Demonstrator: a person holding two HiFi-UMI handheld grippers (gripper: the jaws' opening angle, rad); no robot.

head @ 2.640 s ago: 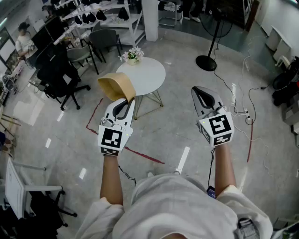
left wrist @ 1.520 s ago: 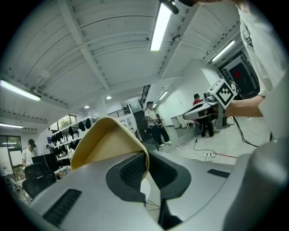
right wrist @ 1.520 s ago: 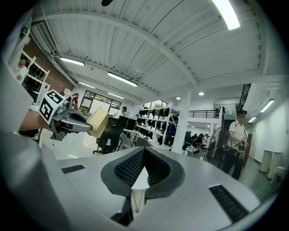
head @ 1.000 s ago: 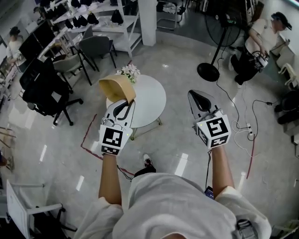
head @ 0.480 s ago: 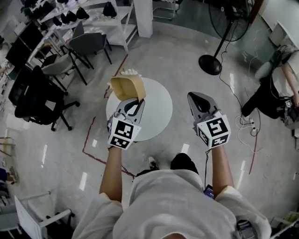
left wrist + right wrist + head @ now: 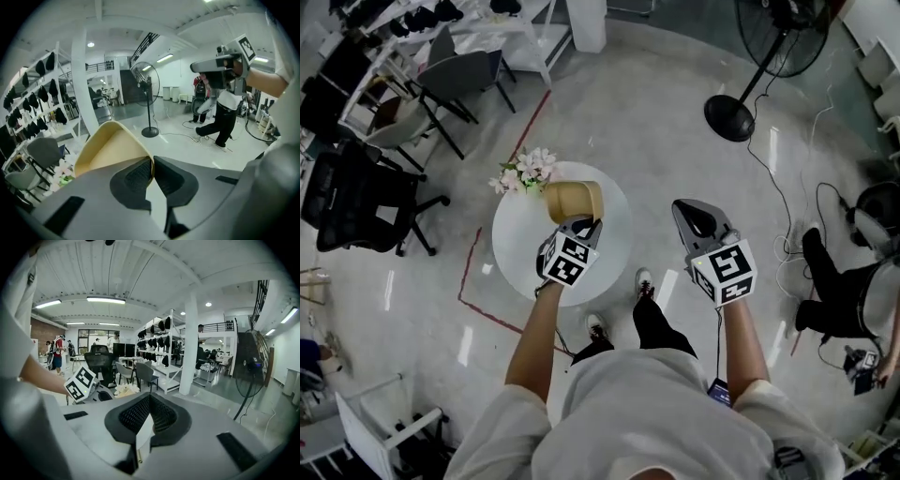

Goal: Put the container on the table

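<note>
The container [image 6: 574,201] is a tan, open-topped tub, held tilted on its side over the round white table [image 6: 520,258]. My left gripper [image 6: 584,223] is shut on its rim; in the left gripper view the pads [image 6: 140,174] pinch the thin wall of the container [image 6: 110,151]. I cannot tell whether the tub touches the tabletop. To the right of the table, above the floor, my right gripper [image 6: 687,208] is shut with nothing in it. Its fingertips [image 6: 140,409] meet in the right gripper view. My left gripper's marker cube [image 6: 82,382] shows there too.
A bunch of white flowers [image 6: 525,171] stands at the table's far left edge, close to the container. A pedestal fan [image 6: 729,119] stands at the far right. Office chairs [image 6: 441,84] crowd the left. A person [image 6: 844,281] crouches at the right among floor cables.
Both grippers have come forward and down. The container has dropped from high above the table's far side to low over the tabletop, beside the flowers.
</note>
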